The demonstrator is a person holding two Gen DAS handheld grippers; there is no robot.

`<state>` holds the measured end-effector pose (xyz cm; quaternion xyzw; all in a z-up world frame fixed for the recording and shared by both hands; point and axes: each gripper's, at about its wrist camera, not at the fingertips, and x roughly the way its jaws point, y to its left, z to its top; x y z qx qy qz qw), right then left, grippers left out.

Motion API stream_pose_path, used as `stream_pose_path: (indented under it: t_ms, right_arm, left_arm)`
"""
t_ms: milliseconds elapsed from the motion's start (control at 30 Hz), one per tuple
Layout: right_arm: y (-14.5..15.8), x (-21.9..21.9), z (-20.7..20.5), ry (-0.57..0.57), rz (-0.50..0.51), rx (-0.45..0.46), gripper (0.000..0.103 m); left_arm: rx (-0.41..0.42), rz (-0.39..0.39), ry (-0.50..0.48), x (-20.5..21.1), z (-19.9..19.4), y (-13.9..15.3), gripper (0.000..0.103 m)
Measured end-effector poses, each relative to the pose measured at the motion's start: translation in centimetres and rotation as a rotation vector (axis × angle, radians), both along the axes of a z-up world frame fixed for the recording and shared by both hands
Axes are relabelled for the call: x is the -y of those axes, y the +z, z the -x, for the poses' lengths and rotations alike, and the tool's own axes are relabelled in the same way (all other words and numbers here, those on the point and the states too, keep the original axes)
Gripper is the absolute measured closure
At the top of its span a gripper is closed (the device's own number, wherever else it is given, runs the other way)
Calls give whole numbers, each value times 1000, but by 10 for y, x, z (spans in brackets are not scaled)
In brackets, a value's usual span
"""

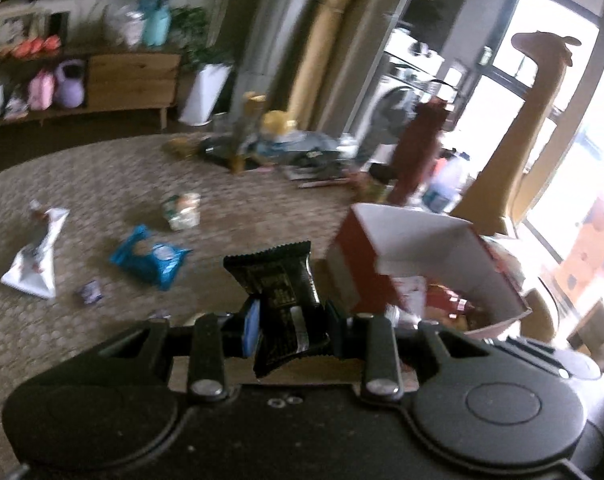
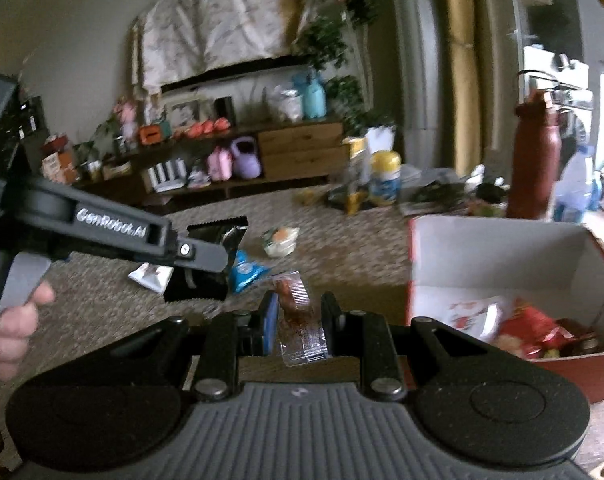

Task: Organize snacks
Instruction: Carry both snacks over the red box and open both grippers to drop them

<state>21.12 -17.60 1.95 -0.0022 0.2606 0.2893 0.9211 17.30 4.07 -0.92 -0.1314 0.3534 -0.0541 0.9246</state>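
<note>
My left gripper is shut on a black snack packet, held above the woven table mat. In the right wrist view that same left gripper comes in from the left with the black packet in its jaws, a hand on its grip. My right gripper is shut on a small clear packet with a reddish snack. A red box with a white inside stands open at the right and holds several red and white packets.
Loose on the mat lie a blue packet, a white wrapper, a green-and-white packet and a small purple one. A red bottle, a yellow-lidded tub and clutter stand at the far edge.
</note>
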Motion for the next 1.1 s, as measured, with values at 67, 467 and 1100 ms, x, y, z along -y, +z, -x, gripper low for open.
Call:
stream_pose_path:
  t_ms: [67, 467, 1100]
  right_arm:
    - [6, 11, -3, -24, 0, 9, 80]
    - [20, 74, -24, -152, -13, 35, 80]
    - [0, 165, -81, -352, 4, -21, 80]
  left_arm:
    - [10, -13, -28, 15, -1, 5, 71]
    - [37, -95, -176, 101, -16, 14, 71]
    - [4, -182, -288, 193, -66, -6, 71]
